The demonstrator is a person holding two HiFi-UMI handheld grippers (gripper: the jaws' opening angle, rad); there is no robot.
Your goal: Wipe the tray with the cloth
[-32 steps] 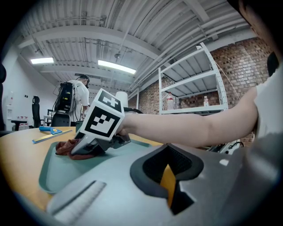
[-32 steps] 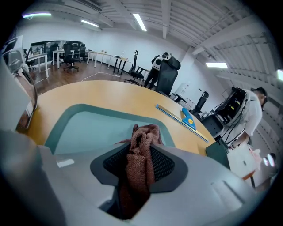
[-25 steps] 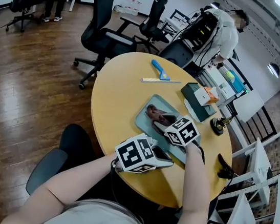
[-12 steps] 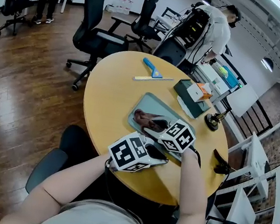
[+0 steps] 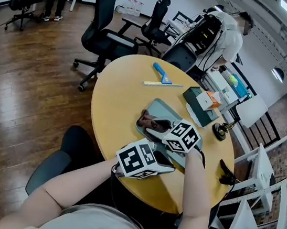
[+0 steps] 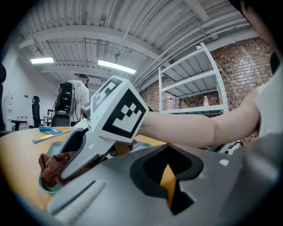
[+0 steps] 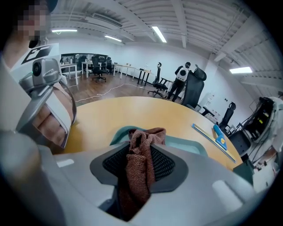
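A teal tray (image 5: 173, 110) lies on the round wooden table (image 5: 119, 97). My right gripper (image 5: 155, 129) is shut on a brown cloth (image 5: 149, 121) and presses it on the tray's near left end. In the right gripper view the cloth (image 7: 141, 163) hangs bunched between the jaws, with the tray (image 7: 188, 144) just beyond. My left gripper (image 5: 166, 161) rests at the tray's near edge, below the right one. Its jaws look shut, and only a thin strip of table shows between them. The left gripper view shows the right gripper (image 6: 66, 170) on the cloth (image 6: 49, 167).
A blue scraper (image 5: 163, 72) and a ruler (image 5: 164, 83) lie at the table's far side. A dark green box (image 5: 202, 105) with a small white and orange box stands at the right, with a black object (image 5: 221, 129) by the edge. Office chairs and people are behind.
My right gripper has dragged the cloth along the tray toward its left end. The left gripper has stayed where it was.
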